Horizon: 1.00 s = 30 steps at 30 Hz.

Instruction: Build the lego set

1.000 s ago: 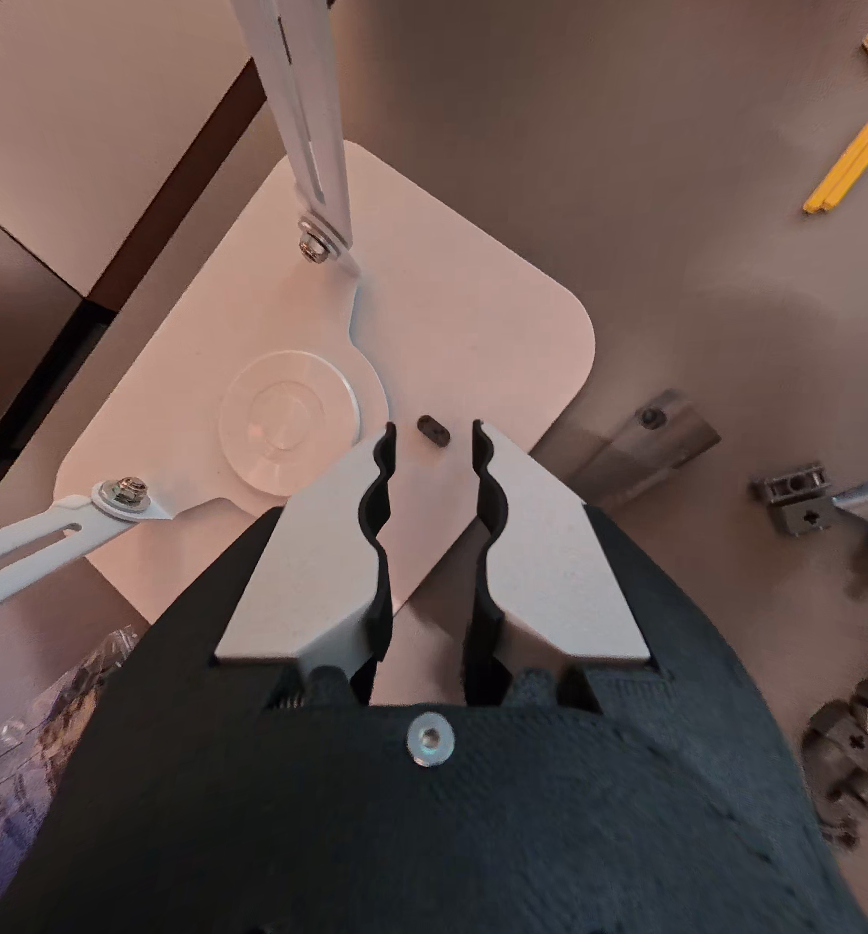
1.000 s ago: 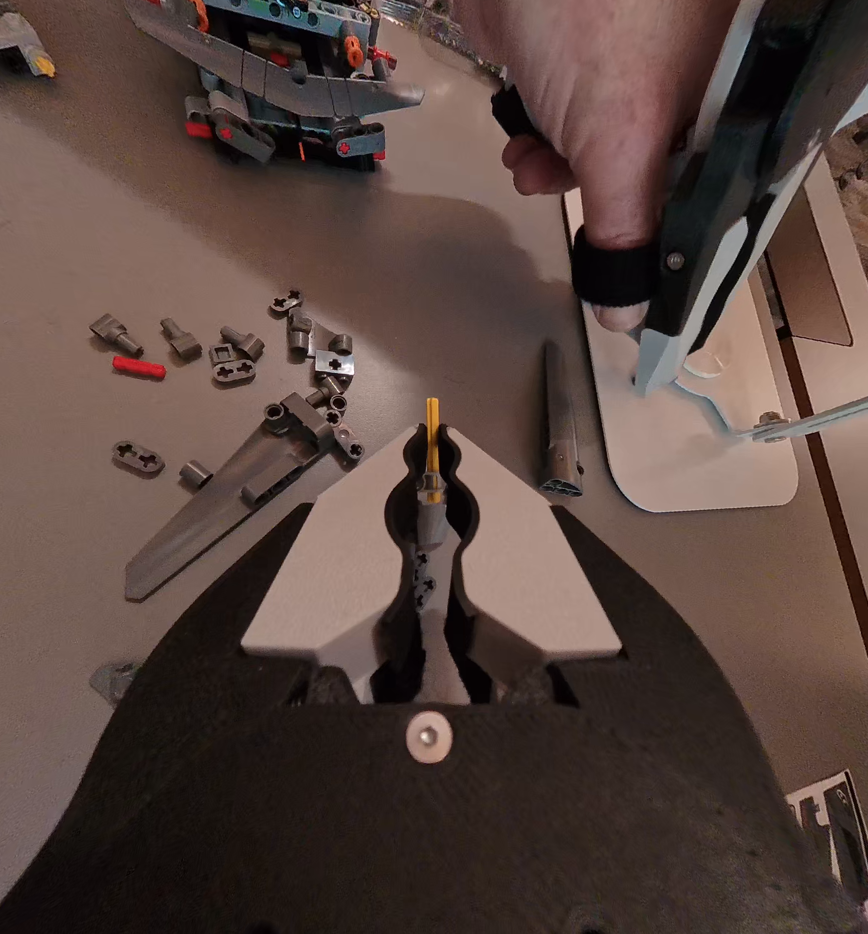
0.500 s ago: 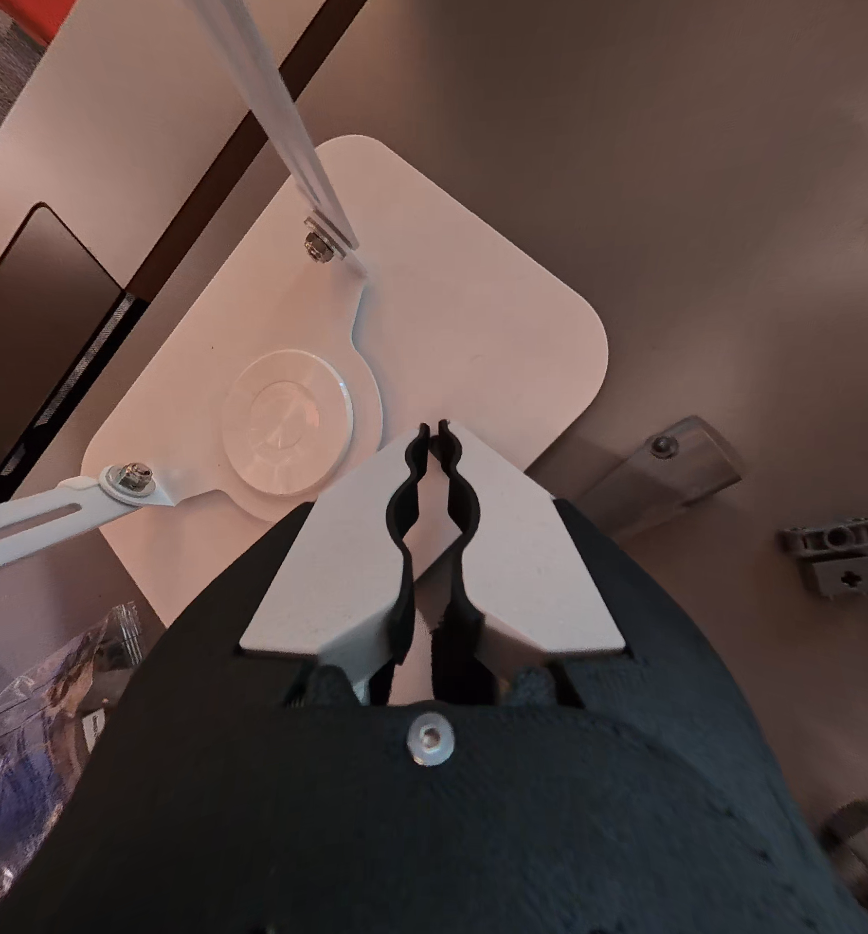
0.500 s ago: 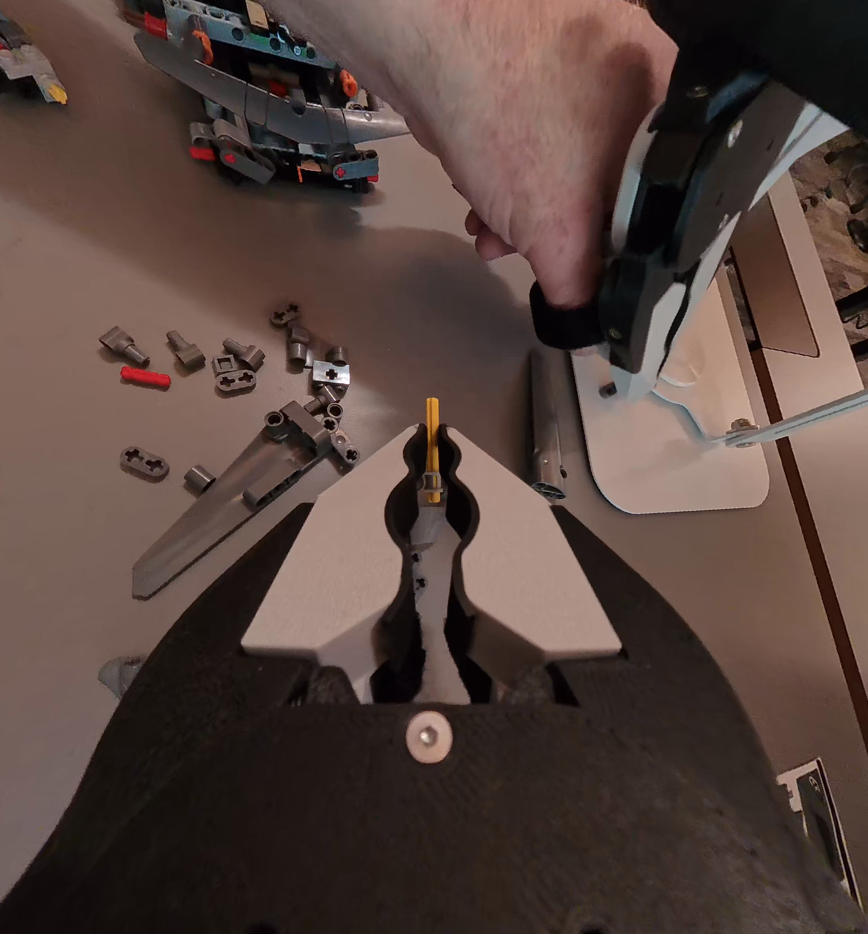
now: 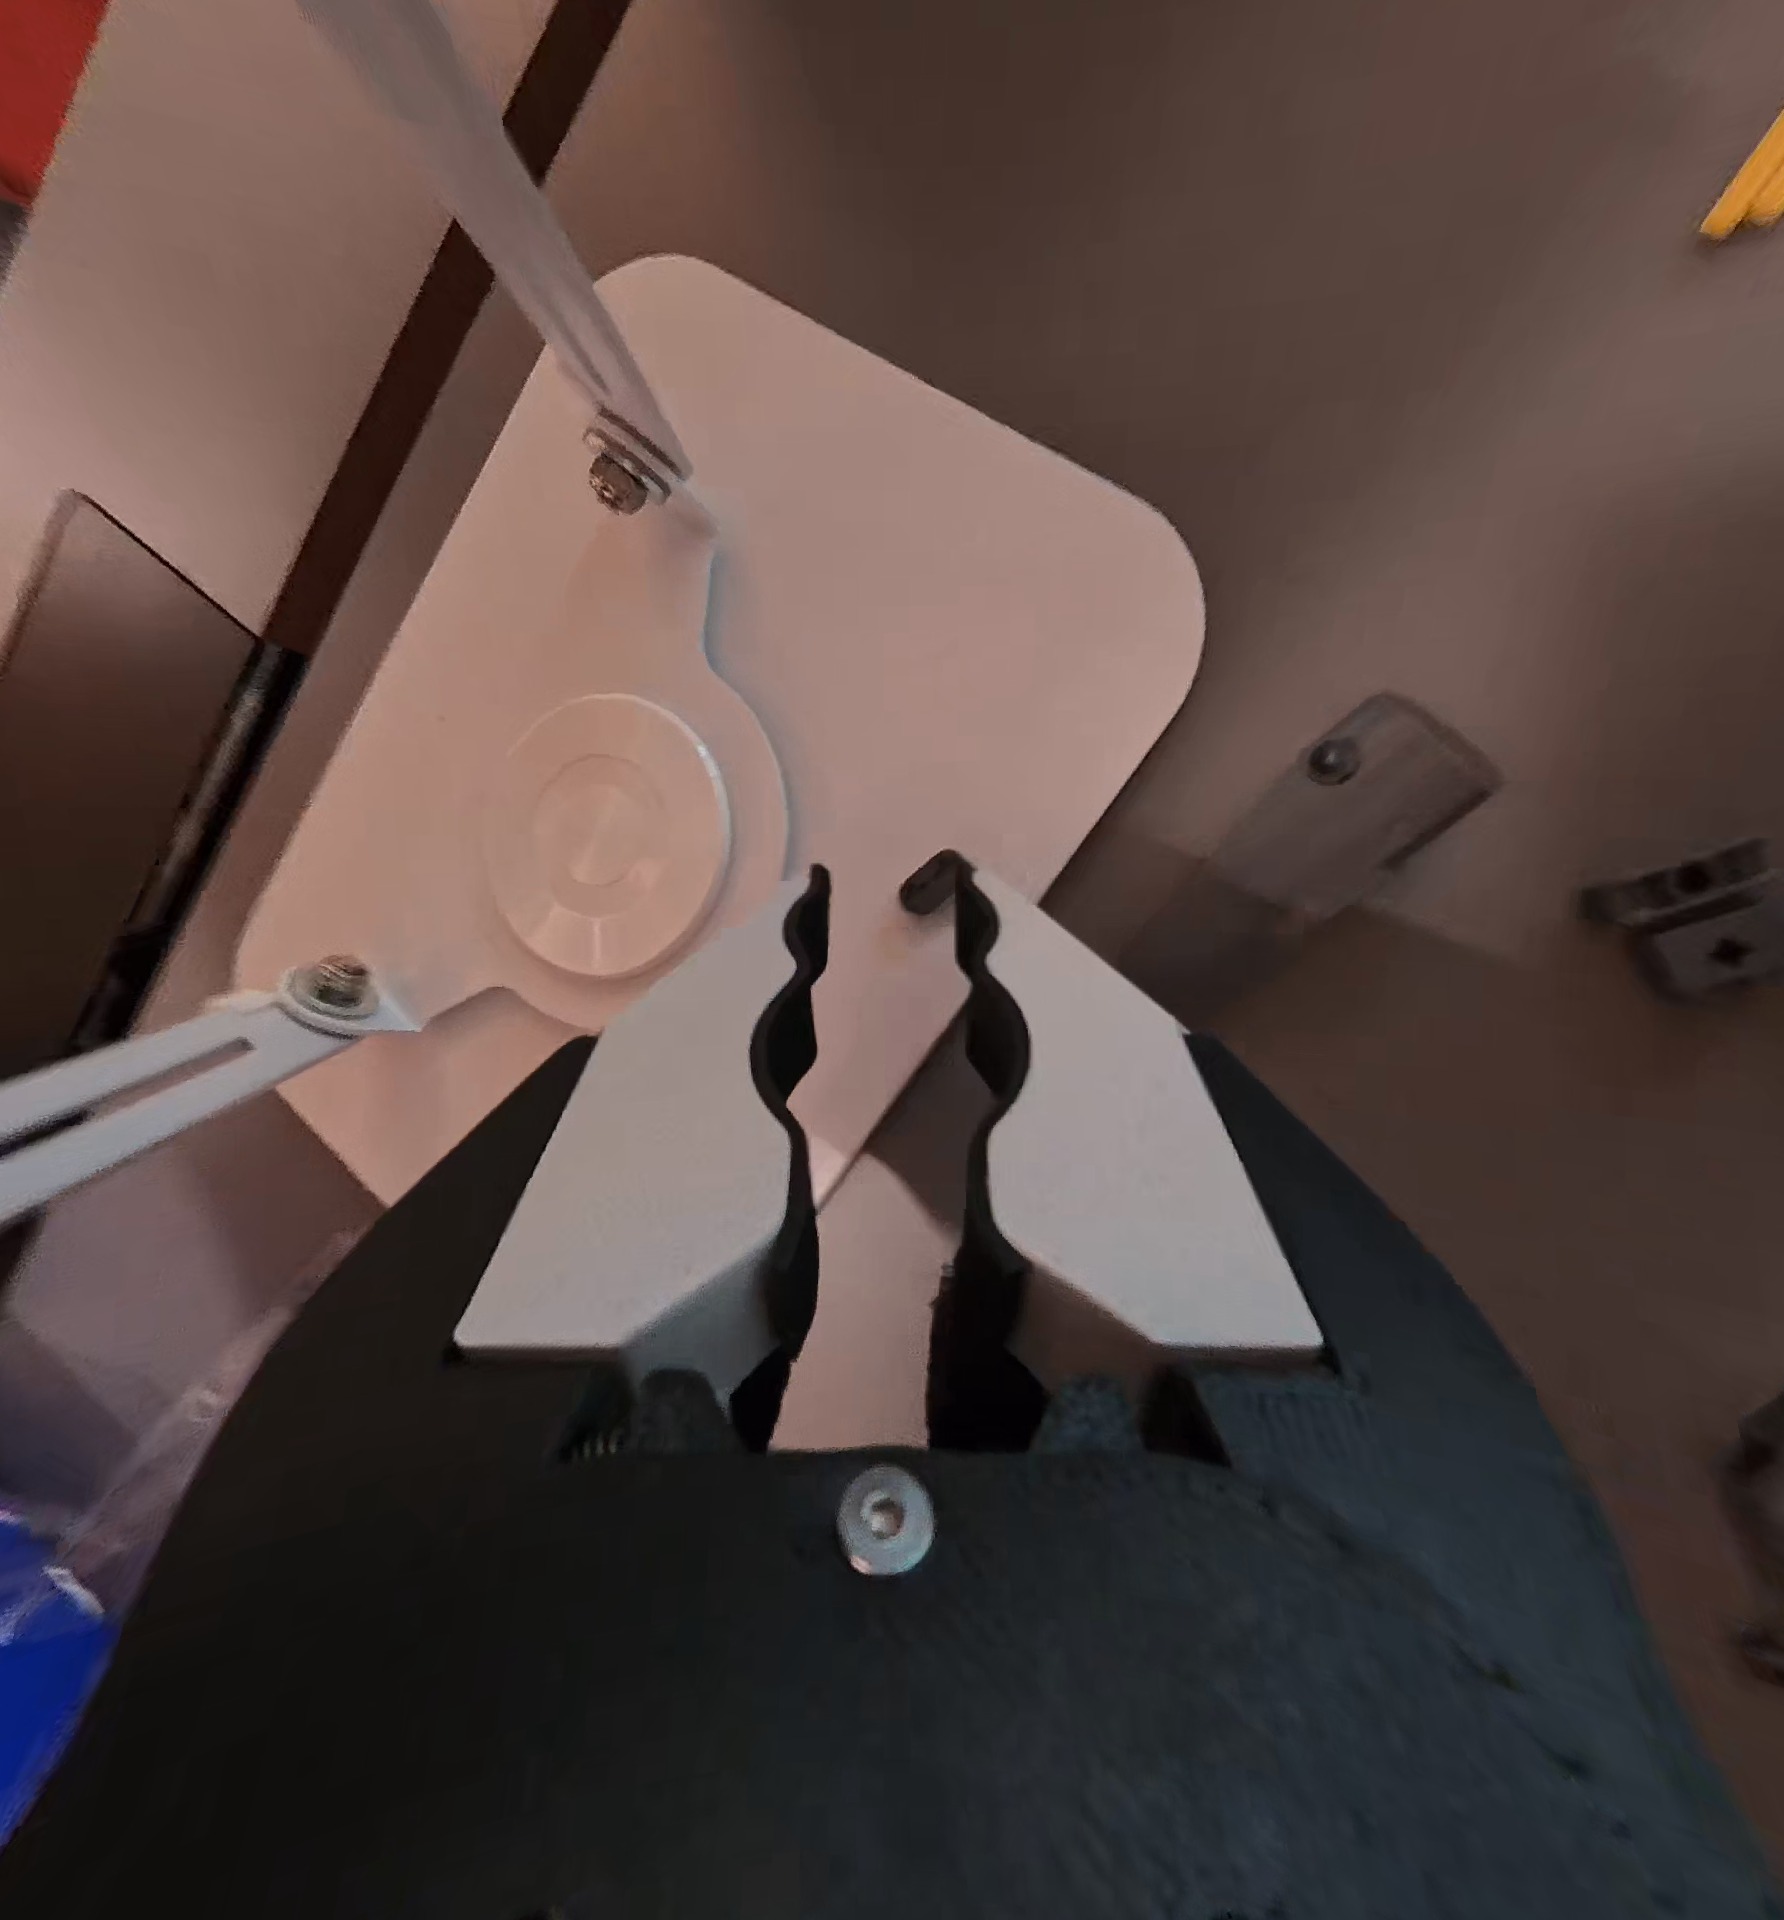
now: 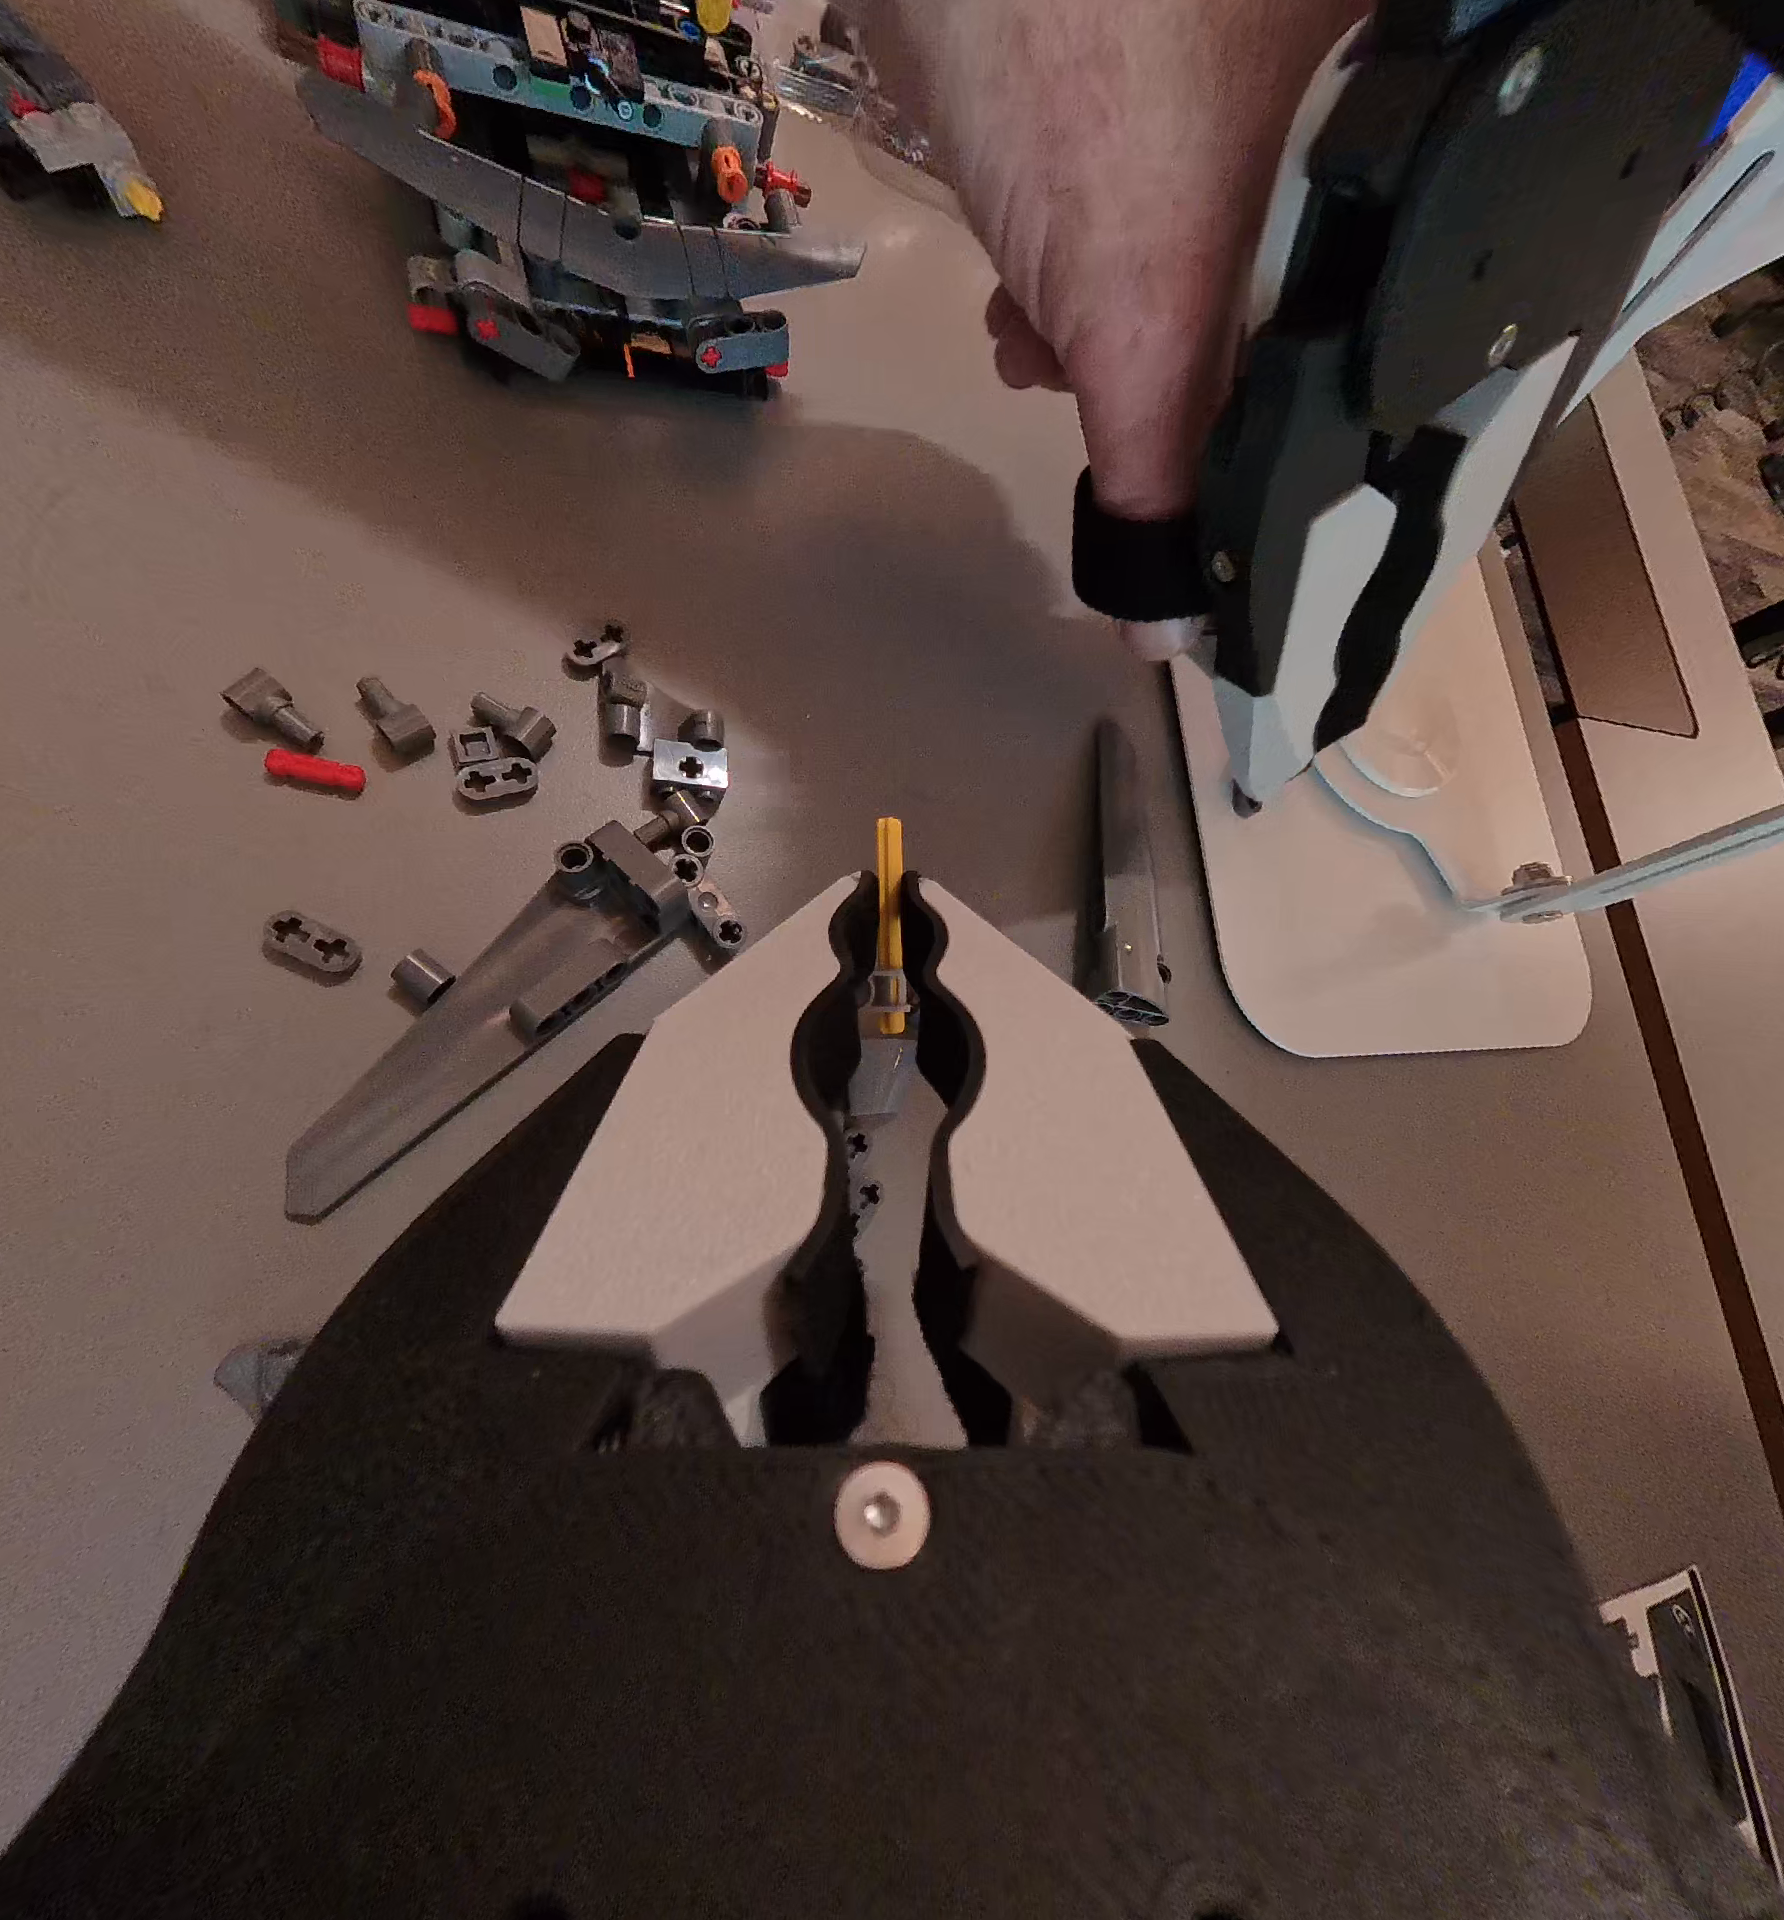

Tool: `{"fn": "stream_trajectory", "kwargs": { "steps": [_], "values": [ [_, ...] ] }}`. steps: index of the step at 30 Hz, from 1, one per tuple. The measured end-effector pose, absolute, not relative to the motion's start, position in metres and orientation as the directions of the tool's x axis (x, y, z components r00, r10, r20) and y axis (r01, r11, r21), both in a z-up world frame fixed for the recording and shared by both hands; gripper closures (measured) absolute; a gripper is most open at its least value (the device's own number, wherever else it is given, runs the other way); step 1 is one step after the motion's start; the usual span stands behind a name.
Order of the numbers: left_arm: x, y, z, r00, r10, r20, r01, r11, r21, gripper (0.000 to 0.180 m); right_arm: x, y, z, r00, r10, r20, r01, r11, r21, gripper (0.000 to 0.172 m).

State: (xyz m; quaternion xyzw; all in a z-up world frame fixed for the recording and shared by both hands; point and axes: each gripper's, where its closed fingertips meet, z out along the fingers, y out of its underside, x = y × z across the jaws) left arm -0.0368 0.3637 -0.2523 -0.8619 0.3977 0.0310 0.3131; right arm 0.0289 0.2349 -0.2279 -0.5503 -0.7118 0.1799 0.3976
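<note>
The left gripper (image 5: 888, 883) is hovering with a narrow gap over the white base plate (image 5: 971, 623), holding nothing; a small dark piece (image 5: 927, 881) is lying on the plate right against its right-hand fingertip (image 5: 971, 896), the other pad clear of it. The piece is small and off-centre, so closing from here could nudge it aside or flick it off the plate. Beside the plate, toward the loose grey parts (image 6: 597, 748), the right gripper (image 6: 888, 881) is pinching a yellow axle (image 6: 889, 862) with a grey connector (image 6: 883, 1081) behind it; the thin axle could twist in that grip. A printed sheet (image 6: 1688, 1704) is lying nearest the viewer, its writing unreadable.
</note>
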Motion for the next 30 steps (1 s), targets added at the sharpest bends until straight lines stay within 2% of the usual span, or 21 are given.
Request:
{"fn": "stream_trajectory", "kwargs": {
  "steps": [5, 11, 14, 22, 30],
  "values": [
    [-0.030, 0.360, -0.254, 0.517, -0.790, -0.329, -0.801, -0.313, -0.510, 0.160, 0.029, 0.234, -0.229, -0.084, 0.929, 0.359, 0.638, 0.327, -0.697, 0.171],
    [-0.029, 0.361, -0.259, 0.396, -0.850, -0.348, -0.856, -0.205, -0.475, 0.166, 0.031, 0.237, -0.233, -0.078, 0.936, 0.342, 0.644, 0.310, -0.700, 0.171],
    [-0.028, 0.363, -0.261, 0.389, -0.864, -0.318, -0.850, -0.204, -0.485, 0.174, 0.032, 0.239, -0.235, -0.075, 0.940, 0.333, 0.645, 0.300, -0.702, 0.170],
    [-0.029, 0.357, -0.260, 0.402, -0.884, -0.238, -0.816, -0.228, -0.532, 0.175, 0.031, 0.242, -0.233, -0.053, 0.947, 0.318, 0.628, 0.279, -0.726, 0.171],
    [-0.016, 0.316, -0.204, 0.425, -0.891, -0.163, -0.658, -0.180, -0.731, 0.176, 0.024, 0.252, -0.203, 0.084, 0.948, 0.309, 0.533, 0.219, -0.817, 0.170]
  ]
}}
